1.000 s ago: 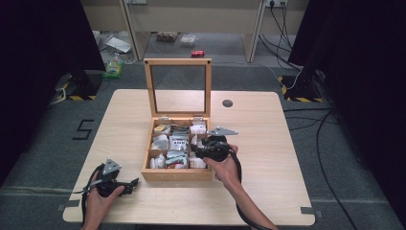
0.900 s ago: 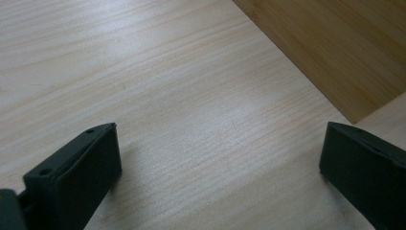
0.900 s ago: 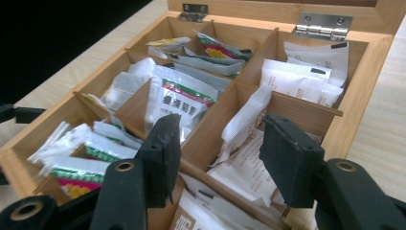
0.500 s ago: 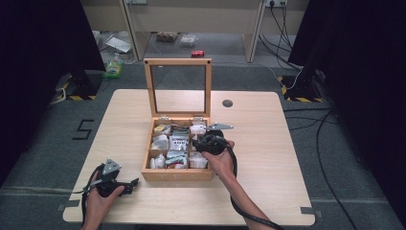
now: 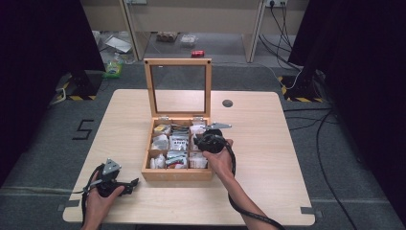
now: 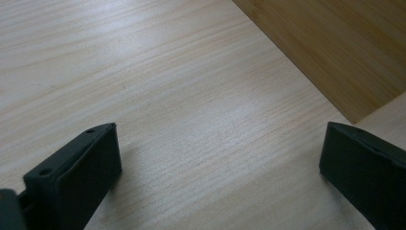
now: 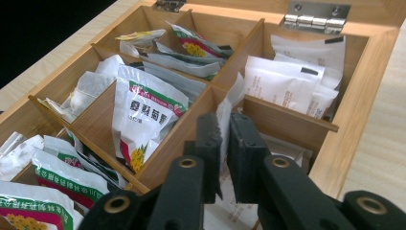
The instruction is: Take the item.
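Note:
An open wooden tea box point(image 5: 177, 174) stands mid-table, its glass lid point(image 5: 150, 88) upright at the back. Its compartments hold sachets: plain white ones point(image 7: 297, 81) at the back right, a white packet with green and red print and yellow flowers point(image 7: 143, 112) in the middle. My right gripper point(image 7: 225, 122) is over the box's right column, shut on the top edge of a thin white sachet point(image 7: 234, 91) that stands between the jaws; in the high view this gripper point(image 5: 198, 143) hangs over the right middle compartment. My left gripper point(image 5: 135, 183) rests open on the table, front left of the box.
In the left gripper view the open jaws point(image 6: 220, 132) frame bare tabletop, with the box's side wall point(image 6: 335, 48) ahead at the upper right. A dark round grommet point(image 5: 227, 103) sits in the table behind the box. Cables trail from both grippers.
My right gripper has shifted a little left and farther over the box's right column. The left gripper has stayed put.

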